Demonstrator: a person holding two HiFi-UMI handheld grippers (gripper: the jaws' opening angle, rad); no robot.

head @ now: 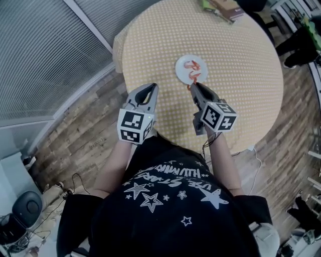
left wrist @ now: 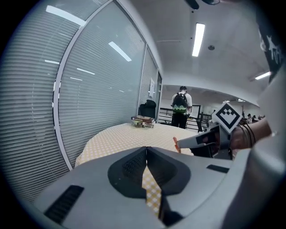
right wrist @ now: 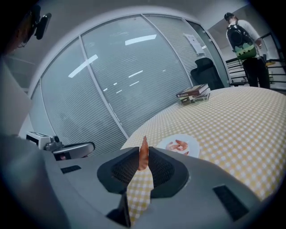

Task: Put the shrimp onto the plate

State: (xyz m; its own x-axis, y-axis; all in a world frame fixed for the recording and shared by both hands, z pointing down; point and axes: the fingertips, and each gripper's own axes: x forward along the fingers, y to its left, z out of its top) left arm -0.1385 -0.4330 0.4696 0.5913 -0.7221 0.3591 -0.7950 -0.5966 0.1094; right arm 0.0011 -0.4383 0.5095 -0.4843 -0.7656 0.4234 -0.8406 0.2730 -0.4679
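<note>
A small white plate [head: 184,70] lies on the round yellow-checked table [head: 241,65] with orange shrimp [head: 191,65] on it. My right gripper [head: 193,86] hovers at the plate's near edge, shut on one shrimp [right wrist: 143,154] that sticks up between its jaws. The same plate [right wrist: 190,144] shows just beyond those jaws in the right gripper view. My left gripper [head: 149,89] is to the left over the table's near rim, jaws closed together with nothing in them [left wrist: 146,149].
Stacked books [head: 224,9] lie at the table's far side. Glass walls with blinds [head: 45,55] run along the left. A person with a backpack [left wrist: 180,106] stands beyond the table. Wood floor [head: 85,130] surrounds the table, with cables near my feet.
</note>
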